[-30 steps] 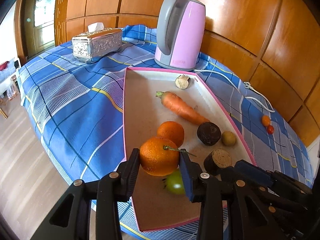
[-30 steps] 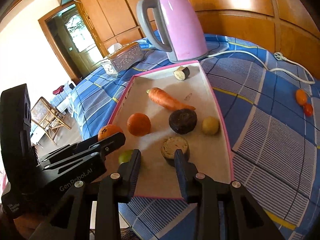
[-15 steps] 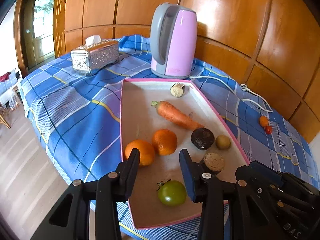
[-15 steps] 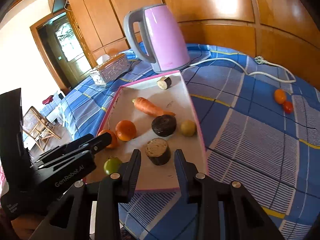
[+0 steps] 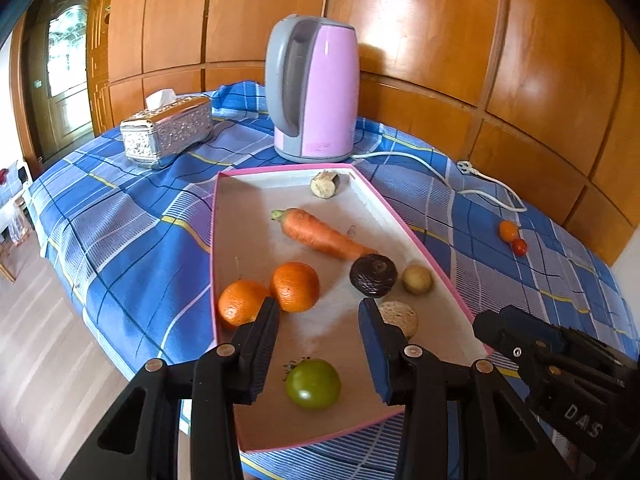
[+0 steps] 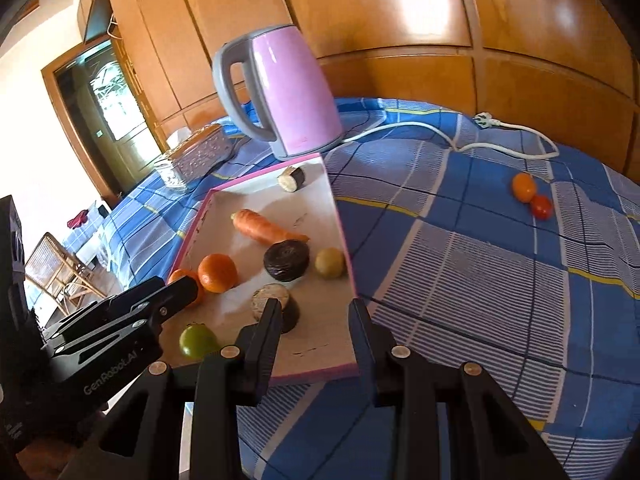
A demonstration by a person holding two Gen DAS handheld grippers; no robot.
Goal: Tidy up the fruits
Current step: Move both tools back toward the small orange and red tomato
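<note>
A pink-rimmed tray point(image 5: 214, 240) on the blue checked cloth holds two oranges point(image 5: 242, 302) point(image 5: 295, 286), a green tomato point(image 5: 313, 383), a carrot point(image 5: 320, 236), a dark round piece point(image 5: 373, 275), a small yellow fruit point(image 5: 417, 279) and a cut stub point(image 5: 400, 316). My left gripper point(image 5: 319, 306) hangs open above the tray's near end, nothing between its fingers. My right gripper point(image 6: 315, 306) is open over the tray's near right corner, also empty. A small orange tomato point(image 6: 524, 187) and a red one point(image 6: 541, 207) lie on the cloth to the right.
A pink kettle point(image 5: 316, 88) stands behind the tray, its white cord point(image 5: 440, 168) trailing right across the cloth. A silver tissue box point(image 5: 168, 134) sits at the back left. The table edge drops to a wooden floor on the left. Wooden panels close off the back.
The left gripper has let go of the orange, which now lies in the tray beside the other orange. Both grippers have drawn back from the tray; the right view has swung right.
</note>
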